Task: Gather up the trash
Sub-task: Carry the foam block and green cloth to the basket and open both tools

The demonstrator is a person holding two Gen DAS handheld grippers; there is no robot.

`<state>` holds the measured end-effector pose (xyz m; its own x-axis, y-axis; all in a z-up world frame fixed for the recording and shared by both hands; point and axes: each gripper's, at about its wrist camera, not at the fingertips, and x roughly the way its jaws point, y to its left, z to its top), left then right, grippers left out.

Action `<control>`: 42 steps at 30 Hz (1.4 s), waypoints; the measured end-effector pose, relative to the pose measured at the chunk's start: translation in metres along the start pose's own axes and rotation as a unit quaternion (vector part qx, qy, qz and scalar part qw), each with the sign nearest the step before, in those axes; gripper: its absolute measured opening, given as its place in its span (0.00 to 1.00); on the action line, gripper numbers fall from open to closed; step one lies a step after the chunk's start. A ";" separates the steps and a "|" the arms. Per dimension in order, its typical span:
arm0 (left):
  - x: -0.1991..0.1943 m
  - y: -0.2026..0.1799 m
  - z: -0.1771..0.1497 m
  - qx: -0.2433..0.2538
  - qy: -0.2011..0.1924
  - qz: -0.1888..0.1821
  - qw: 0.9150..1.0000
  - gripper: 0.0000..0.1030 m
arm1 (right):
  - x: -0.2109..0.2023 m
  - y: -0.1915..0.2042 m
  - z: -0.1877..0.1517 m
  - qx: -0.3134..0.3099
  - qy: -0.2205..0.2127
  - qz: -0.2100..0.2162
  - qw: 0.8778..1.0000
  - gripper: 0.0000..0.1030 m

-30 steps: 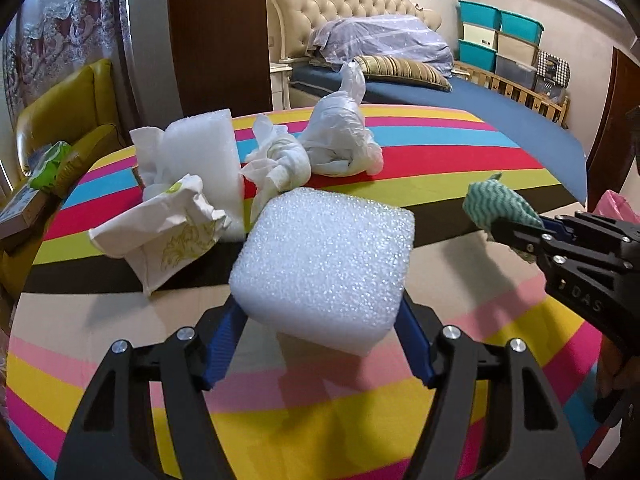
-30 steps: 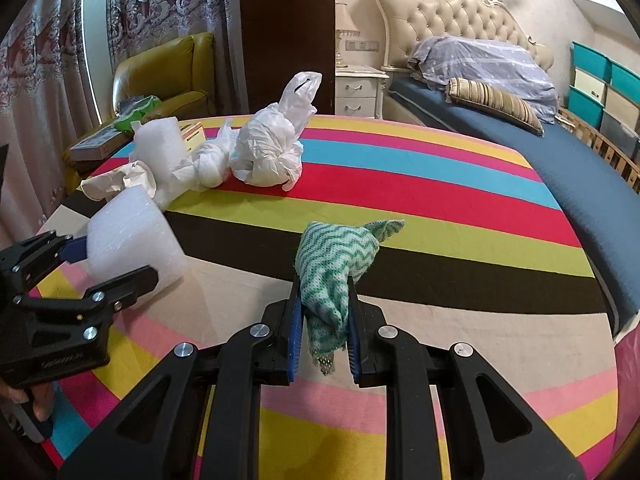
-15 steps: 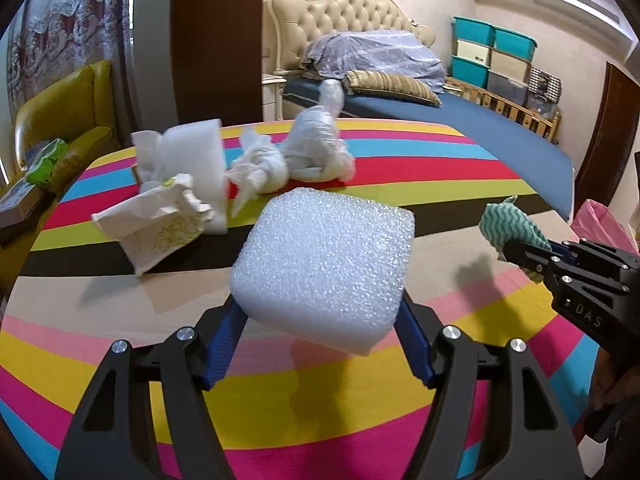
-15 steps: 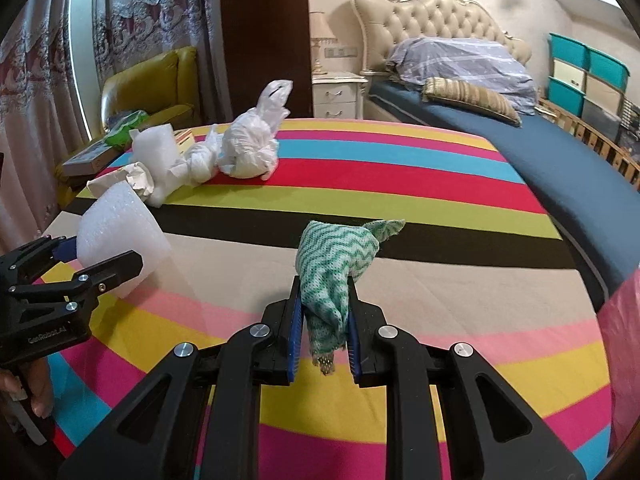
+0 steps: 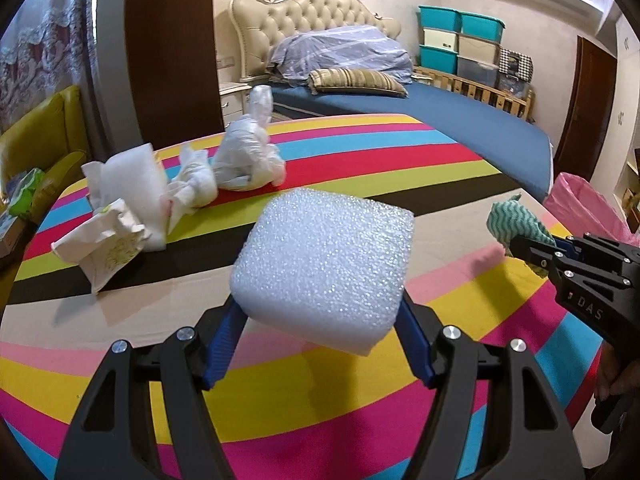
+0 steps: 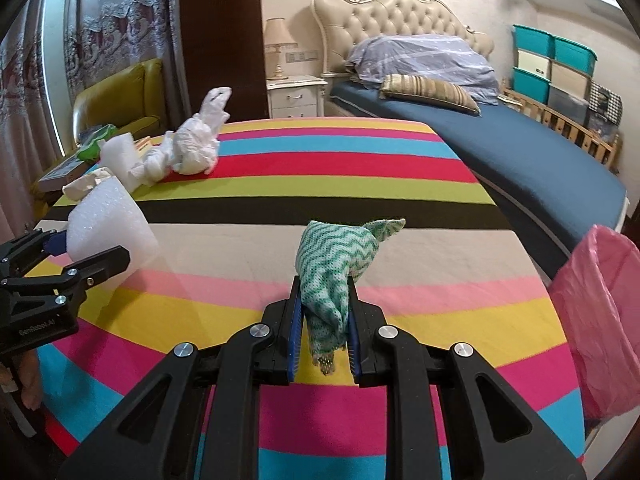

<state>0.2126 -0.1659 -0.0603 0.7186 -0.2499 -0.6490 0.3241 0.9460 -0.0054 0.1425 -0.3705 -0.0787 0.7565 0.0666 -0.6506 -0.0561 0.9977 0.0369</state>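
Note:
My left gripper (image 5: 320, 304) is shut on a white foam block (image 5: 324, 272), held above the striped tablecloth (image 5: 400, 160). My right gripper (image 6: 324, 284) is shut on a green-and-white zigzag cloth (image 6: 336, 256) that sticks up between its blue pads. In the left wrist view the right gripper (image 5: 520, 246) shows at the right edge with the cloth (image 5: 516, 224). The right wrist view catches the left gripper (image 6: 80, 256) and foam block (image 6: 108, 224) at its left. A pink bag (image 6: 600, 312) hangs open beside the table's right edge.
A knotted white plastic bag (image 5: 248, 156), a foam sheet (image 5: 128, 176) and a crumpled paper packet (image 5: 108, 240) lie at the table's far left. Behind the table are a blue bed (image 6: 520, 148), a nightstand (image 6: 296, 96) and a yellow armchair (image 6: 120, 100).
Both grippers have carried their loads to the right across the table. The trash pile has slid left and farther off, and the pink bag has come into view at the right.

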 end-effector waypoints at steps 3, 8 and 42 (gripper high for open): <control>0.002 -0.010 0.001 0.012 0.002 -0.005 1.000 0.65 | -0.001 -0.009 -0.004 0.003 0.000 -0.007 1.000 0.19; 0.005 -0.028 0.004 0.033 0.005 -0.017 0.999 0.65 | -0.006 -0.020 -0.009 0.011 -0.003 -0.015 1.000 0.19; 0.051 -0.296 0.088 0.192 0.019 -0.233 0.953 0.65 | -0.103 -0.251 -0.057 0.152 -0.047 -0.193 0.968 0.19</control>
<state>0.2075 -0.4769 -0.0253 0.4214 -0.6094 -0.6716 0.8086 0.5878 -0.0260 0.0417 -0.6285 -0.0638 0.7398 -0.3262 -0.5885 0.4262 0.9040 0.0347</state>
